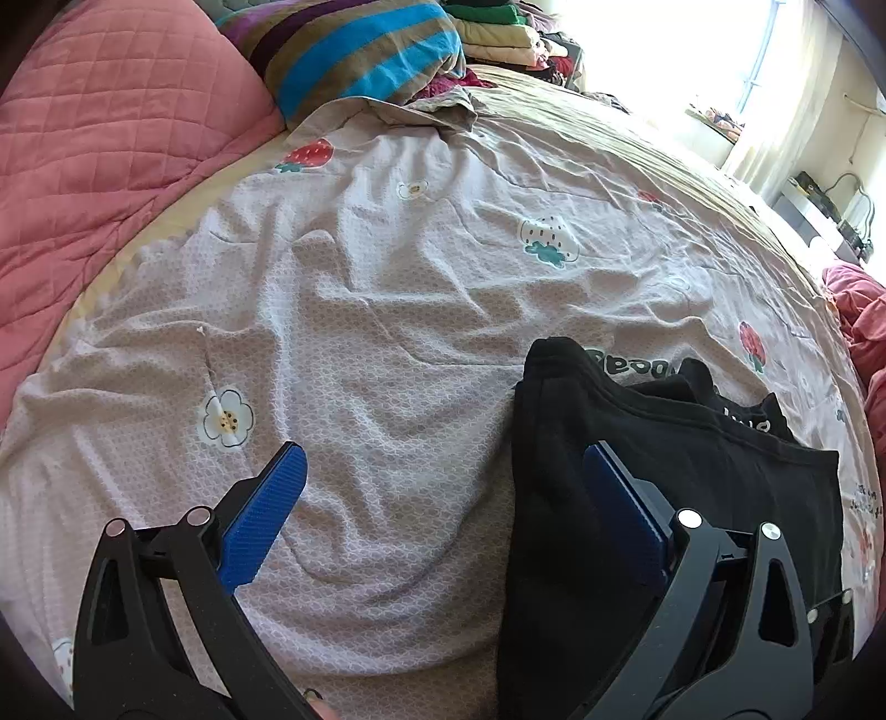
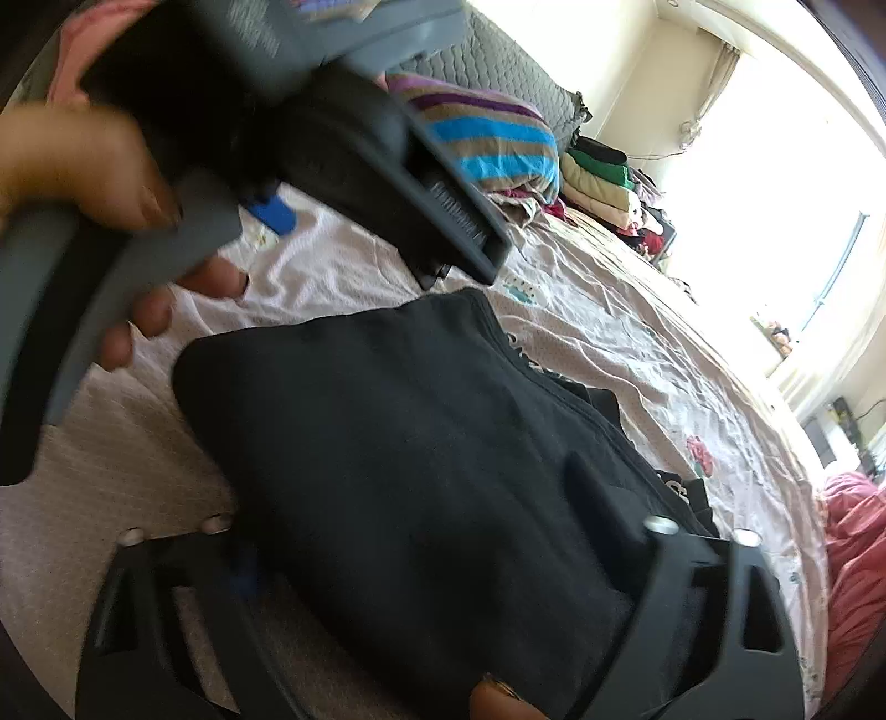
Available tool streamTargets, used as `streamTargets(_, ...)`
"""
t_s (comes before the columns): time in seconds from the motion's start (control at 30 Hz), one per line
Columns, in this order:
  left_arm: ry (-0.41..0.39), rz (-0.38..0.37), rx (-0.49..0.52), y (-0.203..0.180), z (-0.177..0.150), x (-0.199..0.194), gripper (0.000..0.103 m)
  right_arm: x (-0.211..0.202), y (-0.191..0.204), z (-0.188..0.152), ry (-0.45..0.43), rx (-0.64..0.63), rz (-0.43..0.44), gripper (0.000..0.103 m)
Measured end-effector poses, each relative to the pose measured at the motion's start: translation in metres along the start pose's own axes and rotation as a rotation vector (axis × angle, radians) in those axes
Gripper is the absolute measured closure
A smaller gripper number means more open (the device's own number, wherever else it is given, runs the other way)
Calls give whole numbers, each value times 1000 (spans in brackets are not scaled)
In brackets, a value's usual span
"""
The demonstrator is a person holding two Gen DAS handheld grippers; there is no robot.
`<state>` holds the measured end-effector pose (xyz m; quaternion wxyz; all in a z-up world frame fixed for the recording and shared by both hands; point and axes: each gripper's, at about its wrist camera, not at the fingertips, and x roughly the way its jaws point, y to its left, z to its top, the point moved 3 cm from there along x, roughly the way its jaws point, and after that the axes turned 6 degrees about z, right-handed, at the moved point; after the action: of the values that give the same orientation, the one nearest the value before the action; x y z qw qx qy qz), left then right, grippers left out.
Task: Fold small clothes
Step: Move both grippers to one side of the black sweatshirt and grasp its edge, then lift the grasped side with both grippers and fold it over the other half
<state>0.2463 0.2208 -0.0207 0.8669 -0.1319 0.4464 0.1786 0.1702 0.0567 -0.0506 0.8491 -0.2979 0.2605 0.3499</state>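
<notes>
Black garment (image 1: pixel 664 471), apparently folded over on itself with white lettering showing at its far edge, lies on the strawberry-print bedsheet (image 1: pixel 387 277), and both tools sit at it. From the jaws outward: the left gripper (image 1: pixel 443 498) is spread wide and holds nothing, its right blue pad over the garment's left edge, its left pad above bare sheet. The right gripper (image 2: pixel 415 498) also looks parted, straddling the cloth, though blur hides whether the pads press it. A likely slip is closing on only the top layer, so the fold peels apart, or dragging the sheet along. The right wrist view alone shows the person's hand (image 2: pixel 99 166) on the left tool; the left view alone shows the pink quilt (image 1: pixel 111 138), with the striped blanket (image 1: pixel 360 50) beyond.
</notes>
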Motion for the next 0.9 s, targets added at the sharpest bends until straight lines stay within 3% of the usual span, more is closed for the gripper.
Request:
streamTargets(0.17, 32, -55, -20, -3, -4, 5, 10, -15, -9, -1, -46, 66, 99, 76)
streamTargets(0.2, 44, -80, -30, -4, -5, 6, 10, -18, -8, -1, -58, 61, 105, 80)
streamTargets(0.33, 70, -170, -55, -14, -9, 7, 10, -29, -2, -3, -96, 24, 73, 88)
streamTargets(0.5, 84, -279, -85, -30, -11, 2, 10, -41, -10, -6, -139, 49, 54, 91)
streamTargets(0.6, 83, -293, -79, -39, -11, 0, 10, -50, -15, -8, -162, 53, 22, 93)
streamTargets(0.63, 84, -298, -74, -43, -12, 0, 13, -53, -15, -8, -167, 53, 12, 93)
streamTargets(0.73, 100, -340, -78, -52, -15, -1, 35, -58, -20, -11, -174, 59, -1, 95)
streamTargets(0.8, 110, -367, -79, -58, -16, -1, 57, -61, -23, -14, -176, 72, -5, 96)
streamTargets(0.9, 107, -378, -65, -67, -18, -6, 75, -65, -28, -18, -178, 99, -1, 96)
